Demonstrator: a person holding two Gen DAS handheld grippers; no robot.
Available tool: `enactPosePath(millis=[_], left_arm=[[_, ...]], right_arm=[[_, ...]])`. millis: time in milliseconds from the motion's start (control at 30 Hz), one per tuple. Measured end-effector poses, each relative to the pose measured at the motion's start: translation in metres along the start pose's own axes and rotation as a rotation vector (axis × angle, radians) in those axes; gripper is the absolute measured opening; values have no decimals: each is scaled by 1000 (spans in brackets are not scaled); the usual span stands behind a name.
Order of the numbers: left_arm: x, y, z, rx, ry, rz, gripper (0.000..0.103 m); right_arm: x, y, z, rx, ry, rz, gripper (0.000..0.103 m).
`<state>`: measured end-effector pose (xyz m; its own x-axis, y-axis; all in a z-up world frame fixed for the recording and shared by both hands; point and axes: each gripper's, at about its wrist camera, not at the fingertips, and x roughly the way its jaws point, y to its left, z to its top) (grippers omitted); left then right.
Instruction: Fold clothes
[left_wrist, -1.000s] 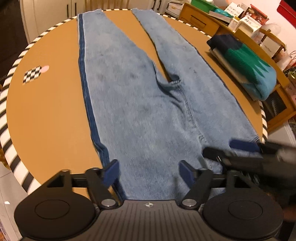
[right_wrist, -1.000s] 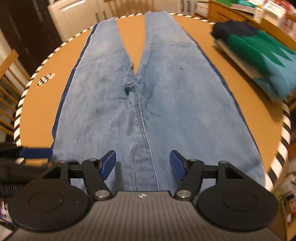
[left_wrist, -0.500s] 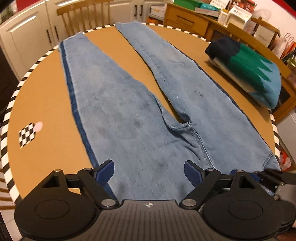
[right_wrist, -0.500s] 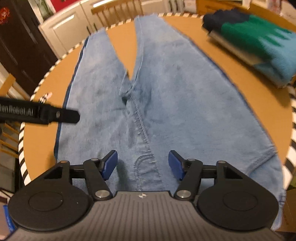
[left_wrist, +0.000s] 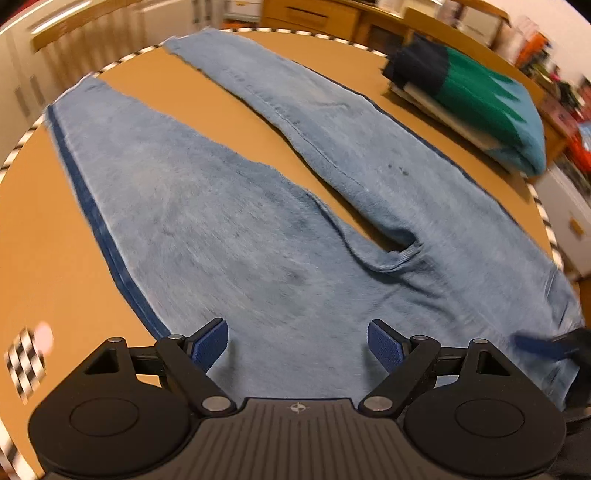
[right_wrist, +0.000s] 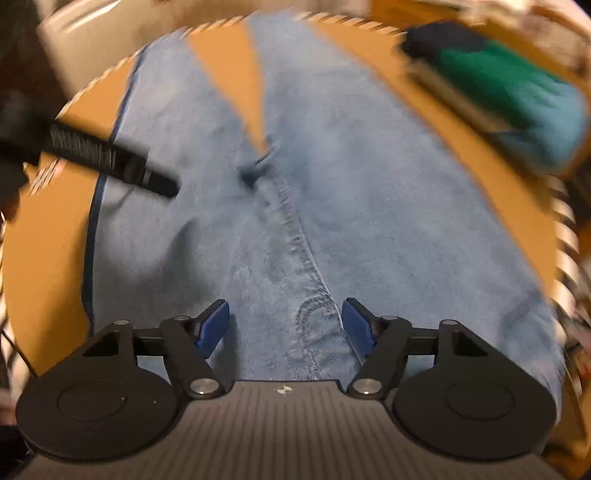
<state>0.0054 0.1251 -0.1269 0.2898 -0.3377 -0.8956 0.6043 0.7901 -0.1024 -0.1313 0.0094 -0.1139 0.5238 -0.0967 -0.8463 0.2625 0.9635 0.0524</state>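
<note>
Light blue jeans (left_wrist: 229, 236) lie flat on a round brown table (left_wrist: 33, 229), legs pointing away and spread apart. They also show in the right wrist view (right_wrist: 369, 206). My left gripper (left_wrist: 297, 345) is open and empty above the jeans' left thigh area. My right gripper (right_wrist: 285, 323) is open and empty above the waist and fly seam. The right gripper's blue fingertip (left_wrist: 535, 347) shows at the right edge of the left wrist view. The left gripper's black finger (right_wrist: 110, 158) shows over the left leg in the right wrist view.
A folded green, navy and light blue sweater (left_wrist: 476, 96) lies on the table's far right; it also shows in the right wrist view (right_wrist: 509, 92). A checkerboard marker (left_wrist: 26, 363) is on the table at left. The table rim (left_wrist: 543, 210) is striped black and white. Cabinets and chairs stand behind.
Both grippers have risen and pulled back from the waist. The left wrist view has swung, so the legs now run diagonally. Both stay open and empty.
</note>
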Motion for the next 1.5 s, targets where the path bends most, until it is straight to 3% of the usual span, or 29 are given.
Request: enactPosePath(millis=[167, 267, 400, 567, 700, 833, 933, 1100, 1267, 1500], left_arm=[[2, 26, -3, 113, 10, -56, 85], [5, 37, -8, 141, 22, -85, 85], [10, 37, -15, 199, 33, -136, 84], [12, 22, -22, 331, 26, -94, 85], [14, 13, -28, 431, 27, -82, 86], [15, 10, -34, 516, 36, -116, 91], [17, 10, -38, 567, 36, -141, 96], [18, 13, -42, 614, 34, -171, 99], [19, 14, -41, 644, 48, -189, 99], [19, 13, -38, 648, 69, -192, 99]], right_arm=[[-55, 12, -31, 376, -207, -5, 70], [-71, 20, -61, 565, -303, 55, 69], [-65, 31, -93, 739, -272, 149, 61], [-49, 55, -107, 744, -208, 168, 60], [-50, 81, -115, 811, -217, 171, 60], [-52, 114, -121, 835, -228, 38, 63], [-44, 124, -121, 986, -210, -68, 63], [-28, 131, -122, 1252, -266, -220, 62], [-12, 122, -121, 1424, -278, -278, 67], [-3, 113, -115, 1497, -335, -326, 78]])
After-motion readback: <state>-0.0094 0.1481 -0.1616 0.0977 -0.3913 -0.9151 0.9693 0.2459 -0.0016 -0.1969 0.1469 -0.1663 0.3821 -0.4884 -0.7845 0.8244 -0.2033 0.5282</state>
